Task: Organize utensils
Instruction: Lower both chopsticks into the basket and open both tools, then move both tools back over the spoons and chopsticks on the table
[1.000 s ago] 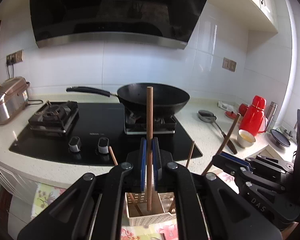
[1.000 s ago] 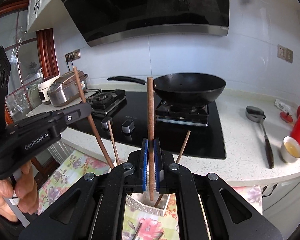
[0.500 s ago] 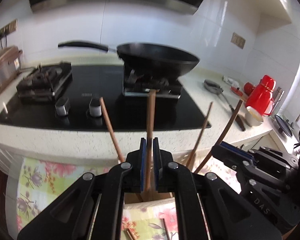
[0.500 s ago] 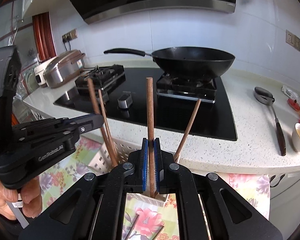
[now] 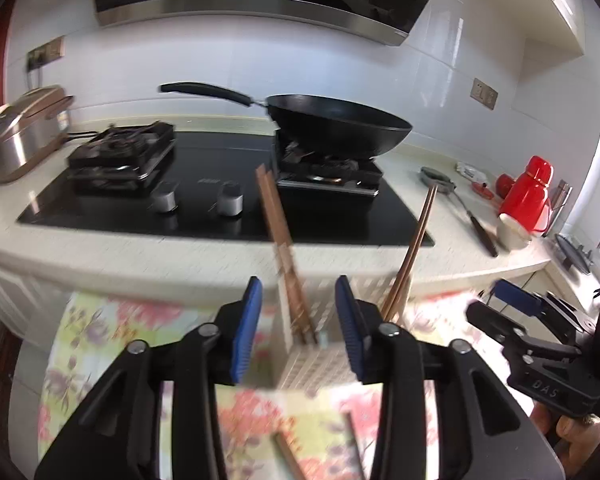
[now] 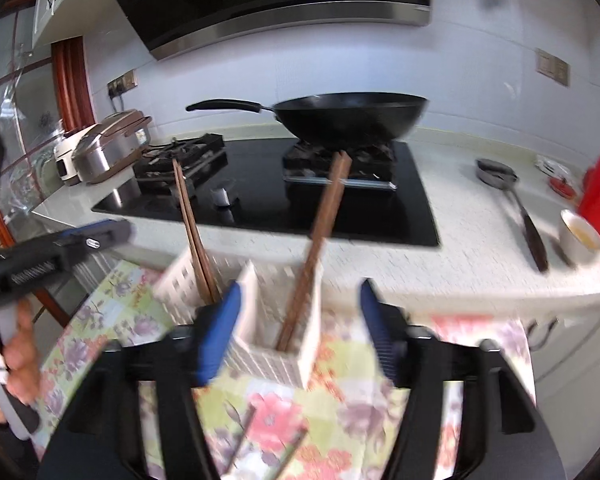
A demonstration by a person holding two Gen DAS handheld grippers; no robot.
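Observation:
A white slotted utensil holder (image 5: 314,372) (image 6: 268,356) stands on a floral cloth. In the left wrist view my left gripper (image 5: 298,328) has its jaws opening. Brown chopsticks (image 5: 278,220) lean in the holder between the pads, free of them. A second brown pair (image 5: 414,240) leans in the holder's right part. My right gripper (image 6: 298,328) is opening too, and the chopsticks (image 6: 324,240) in the near compartment stand loose between its pads. Another pair (image 6: 192,224) sits in the left compartment. Each gripper shows at the edge of the other's view: right gripper (image 5: 514,300), left gripper (image 6: 80,236).
Loose chopsticks (image 5: 288,456) lie on the floral cloth (image 6: 352,420) near me. Behind the holder runs a white counter with a black hob (image 5: 228,184), a black wok (image 5: 336,128), a rice cooker (image 5: 20,136), a ladle (image 6: 516,200), a cup (image 6: 580,234) and a red flask (image 5: 528,196).
Both grippers sank toward the holder and went from shut on an upright chopstick to open. The released chopsticks now lean in the holder.

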